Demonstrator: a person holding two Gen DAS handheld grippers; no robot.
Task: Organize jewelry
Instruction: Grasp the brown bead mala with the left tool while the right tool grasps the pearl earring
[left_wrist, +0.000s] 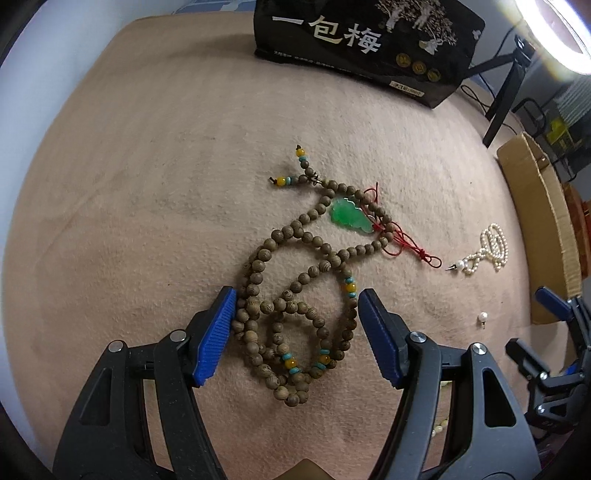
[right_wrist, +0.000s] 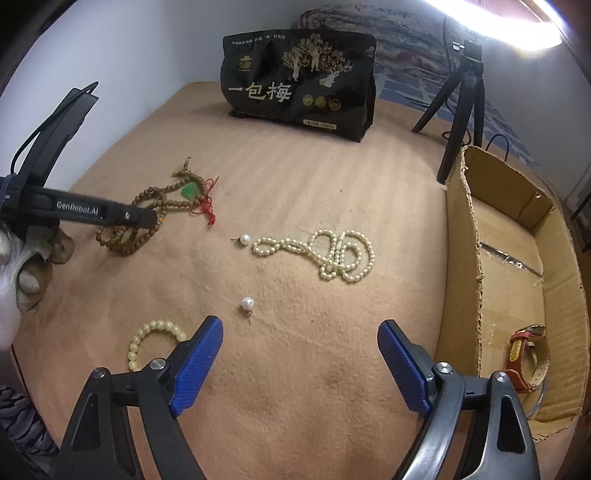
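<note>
Between the wide-open left claw (left_wrist: 295, 332) on the counter (left_wrist: 147, 184), the wooden bead strand (left_wrist: 295, 295) lies tangled — closing might drag up the green pendant (left_wrist: 349, 216), seemingly caught in its loops.

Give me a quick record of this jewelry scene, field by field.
surface: tan cloth
left hand-held gripper: open, straddling the wooden bead strand
right hand-held gripper: open, holding nothing
green pendant: lying on the wooden beads, red cord attached
pearl necklace: loose on cloth
pearl earrings: two, and
yellow bead bracelet: near right gripper
cardboard box: holds a watch
</note>
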